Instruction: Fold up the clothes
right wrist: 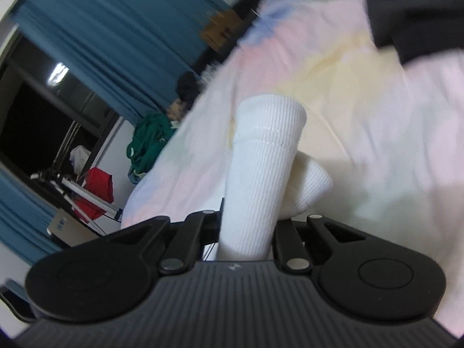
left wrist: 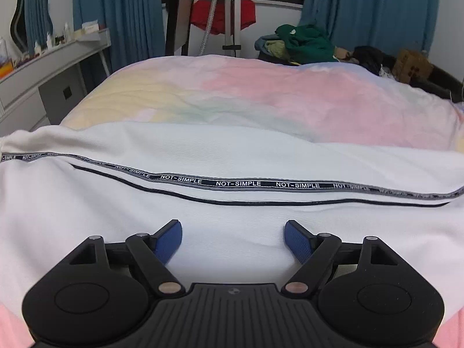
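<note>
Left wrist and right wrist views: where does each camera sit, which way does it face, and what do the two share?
Left wrist: sits behind the open left gripper, level, low over the white garment with its NOT-SIMPLE tape, facing across the pastel bedspread toward the blue curtains.
Right wrist: sits behind the right gripper, rolled sideways and blurred, facing along a ribbed white cuff clamped between its fingers.
Shared: bedspread, curtains, green clothes pile, red garment. No hand or arm shows in either view.
</note>
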### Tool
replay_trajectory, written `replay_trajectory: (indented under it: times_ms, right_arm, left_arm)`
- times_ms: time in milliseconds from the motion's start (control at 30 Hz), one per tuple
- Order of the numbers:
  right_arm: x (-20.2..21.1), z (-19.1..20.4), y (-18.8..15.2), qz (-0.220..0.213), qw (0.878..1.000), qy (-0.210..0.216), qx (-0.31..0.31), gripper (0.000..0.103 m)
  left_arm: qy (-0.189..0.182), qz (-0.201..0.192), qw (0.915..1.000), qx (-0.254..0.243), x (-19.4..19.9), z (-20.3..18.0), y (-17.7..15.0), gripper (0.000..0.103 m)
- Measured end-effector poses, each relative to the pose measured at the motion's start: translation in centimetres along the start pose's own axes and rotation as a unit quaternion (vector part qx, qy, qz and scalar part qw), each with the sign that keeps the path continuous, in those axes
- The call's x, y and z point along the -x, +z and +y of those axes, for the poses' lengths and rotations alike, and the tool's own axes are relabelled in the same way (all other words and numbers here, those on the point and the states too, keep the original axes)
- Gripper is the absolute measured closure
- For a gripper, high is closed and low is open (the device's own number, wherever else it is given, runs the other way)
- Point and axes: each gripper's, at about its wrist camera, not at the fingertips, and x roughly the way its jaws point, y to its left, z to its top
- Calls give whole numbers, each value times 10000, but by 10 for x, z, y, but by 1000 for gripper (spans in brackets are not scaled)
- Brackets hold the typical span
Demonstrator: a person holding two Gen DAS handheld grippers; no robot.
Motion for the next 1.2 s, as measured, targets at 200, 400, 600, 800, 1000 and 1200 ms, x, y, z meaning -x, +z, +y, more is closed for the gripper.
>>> replay_trajectory:
  times_ms: [200,400,600,800,1000,1200]
  right_arm:
    - [23,58,-10,-630,9894,97,1305,90]
    - [48,126,-41,-1189,9590,490,2524,90]
    - [71,194,-107,-1367,9043,1104,3891,90]
    - [78,238,-194,-825,8399,1600,5121,90]
    - [65,228,-309,280,7454,1624,6459,90]
    - [65,217,-350,381,6987,1398,7006,89]
  left_arm:
    - [-149,35,9999,53,-4,6,2,23]
    - [-209,24,9997,76,0,9,6,24]
    - [-300,-115,9990,323,13,20,15,25]
    - [-251,-676,9958,559,48,45,28,25]
    - [-379,-695,9919,995,56,76,31,25]
    - [-489,-694,9885,1249,55,90,30,25]
